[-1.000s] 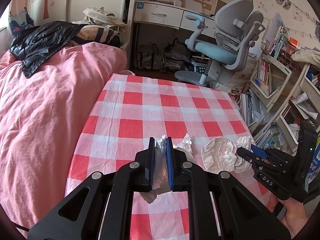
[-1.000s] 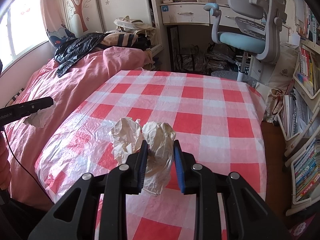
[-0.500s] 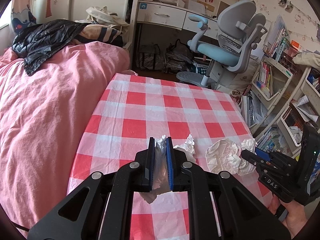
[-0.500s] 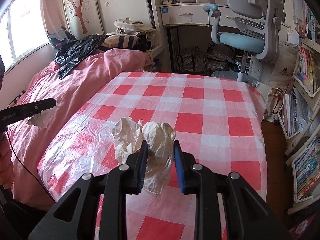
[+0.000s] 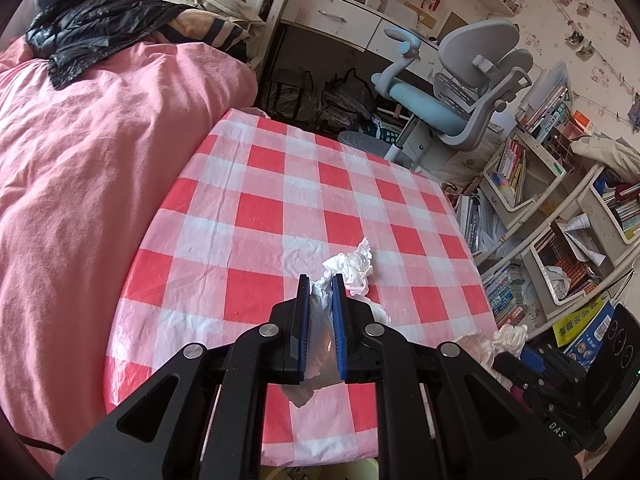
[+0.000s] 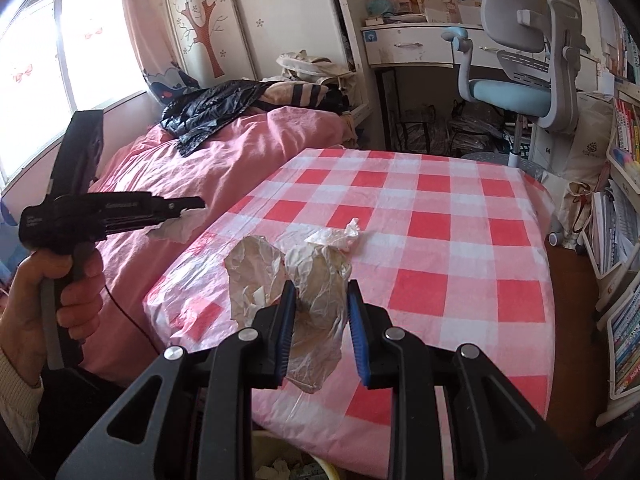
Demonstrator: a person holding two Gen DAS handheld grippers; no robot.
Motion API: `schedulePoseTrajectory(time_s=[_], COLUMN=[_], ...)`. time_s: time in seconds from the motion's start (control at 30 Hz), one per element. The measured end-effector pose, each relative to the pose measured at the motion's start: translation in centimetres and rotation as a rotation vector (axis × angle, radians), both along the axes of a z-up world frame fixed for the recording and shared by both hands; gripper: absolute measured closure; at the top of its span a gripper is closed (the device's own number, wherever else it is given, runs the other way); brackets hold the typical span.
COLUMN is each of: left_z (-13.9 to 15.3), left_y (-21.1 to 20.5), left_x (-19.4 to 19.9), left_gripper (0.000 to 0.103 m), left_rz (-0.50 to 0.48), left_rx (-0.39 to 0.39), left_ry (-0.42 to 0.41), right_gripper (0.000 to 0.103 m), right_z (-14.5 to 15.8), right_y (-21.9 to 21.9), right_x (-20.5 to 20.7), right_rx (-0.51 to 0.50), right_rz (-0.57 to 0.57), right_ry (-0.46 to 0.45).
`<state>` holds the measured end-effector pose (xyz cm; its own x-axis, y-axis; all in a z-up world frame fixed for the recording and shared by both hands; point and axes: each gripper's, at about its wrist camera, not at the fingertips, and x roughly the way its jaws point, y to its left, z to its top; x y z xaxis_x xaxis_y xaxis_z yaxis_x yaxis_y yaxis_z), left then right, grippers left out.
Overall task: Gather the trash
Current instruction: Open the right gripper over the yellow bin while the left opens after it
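Trash in both tools: left tool (image 5: 321, 294) clamped on small crumpled tissue (image 5: 320, 320), right tool (image 6: 319, 300) pinching bigger crumpled plastic wrapper (image 6: 316, 292), both held above checkered surface (image 5: 280, 208). One more tissue wad (image 5: 352, 266) lying loose on surface.

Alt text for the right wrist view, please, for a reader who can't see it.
The right tongs grip a crumpled plastic wrapper above a red-checked tablecloth where one tissue wad remains. At left, the left tongs hold a paper scrap over a pink bed.
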<state>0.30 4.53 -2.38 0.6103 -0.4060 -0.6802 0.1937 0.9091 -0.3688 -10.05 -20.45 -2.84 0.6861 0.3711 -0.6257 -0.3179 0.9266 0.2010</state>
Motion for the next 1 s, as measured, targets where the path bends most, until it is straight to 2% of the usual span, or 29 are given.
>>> schedulePoseTrajectory(time_s=[0.1,0.2,0.27,0.33,0.37,0.5,0.7,0.8,0.9,0.93,1.0], left_z=[0.0,0.0,-0.2,-0.3,-0.4,-1.1,-3.1,-4.6,-6.1,-6.5,-7.3], left_y=[0.1,0.4,0.7,1.0,1.2,0.8,-2.4,-4.4,-5.9,-6.4,-7.3], left_x=[-1.4,-3.0,-4.0,-4.8,-5.2,-6.9,-10.1,-12.1,-13.8,-14.2,-15.1], left_gripper=[0.093,0.093,0.093,0.093,0.093,0.093,0.093,0.093,0.093,0.091,0.075], left_rz=[-0.005,-0.006,-0.004,-0.001,0.000,-0.013,-0.113,-0.178,-0.254,-0.284,-0.349], left_rx=[0.007,0.020,0.026,0.026,0.027,0.040,0.102,0.142,0.163,0.163,0.175], left_ry=[-0.007,-0.011,-0.008,-0.003,0.000,0.015,0.054,0.086,0.141,0.164,0.208], right_gripper=[0.076,0.075,0.064,0.048,0.046,0.037,0.023,0.022,0.022,0.022,0.022], right_z=[-0.6,-2.3,-3.7,-4.0,-3.7,-1.1,2.5,2.9,1.9,1.5,0.9], right_y=[2.1,5.1,6.3,7.0,6.8,4.3,0.1,-1.6,-3.1,-3.7,-4.7], right_x=[-1.5,-3.4,-4.0,-5.0,-5.1,-4.6,-2.3,-0.6,0.8,1.1,1.6], right_rx=[-0.068,-0.192,-0.235,-0.287,-0.283,-0.156,-0.023,0.028,0.094,0.126,0.164], right_rz=[0.101,0.242,0.328,0.347,0.337,0.216,0.009,-0.072,-0.142,-0.164,-0.208], right_ry=[0.025,0.098,0.184,0.176,0.166,0.112,0.006,-0.026,-0.041,-0.034,-0.005])
